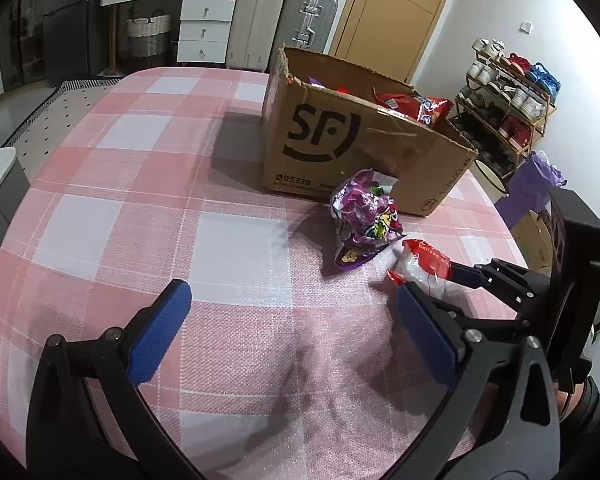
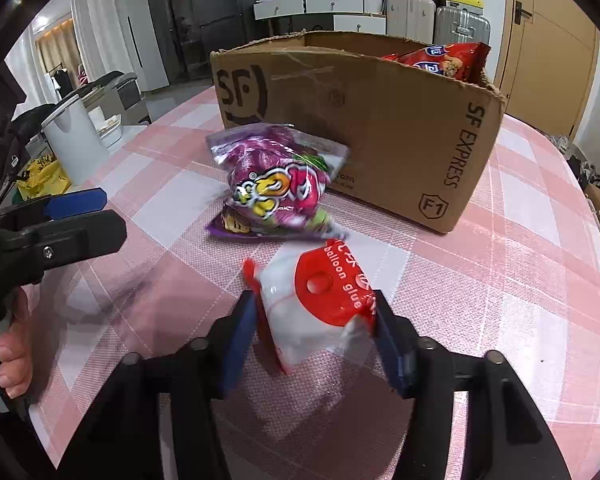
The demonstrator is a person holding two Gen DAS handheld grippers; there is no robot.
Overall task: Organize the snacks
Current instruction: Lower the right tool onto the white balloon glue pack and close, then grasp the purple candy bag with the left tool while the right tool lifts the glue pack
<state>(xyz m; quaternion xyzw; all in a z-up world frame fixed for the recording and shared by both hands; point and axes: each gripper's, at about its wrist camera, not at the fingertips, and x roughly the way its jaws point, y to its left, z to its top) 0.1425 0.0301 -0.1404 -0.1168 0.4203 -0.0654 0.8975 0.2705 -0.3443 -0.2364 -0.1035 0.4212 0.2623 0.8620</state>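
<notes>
right gripper (image 2: 316,336) had its blue pads pressed on both sides of the white-and-red packet (image 2: 320,304), which lay on the checked tablecloth (image 2: 500,300) just in front of the cardboard box (image 2: 380,120). left gripper (image 1: 292,320) stood spread and empty over bare cloth. purple snack bag (image 2: 276,184) leaned against the box wall; red bag (image 2: 440,60) already inside. judged step: pickup of packet. next move likely needs a lift clear of the box rim, then release inside.
</notes>
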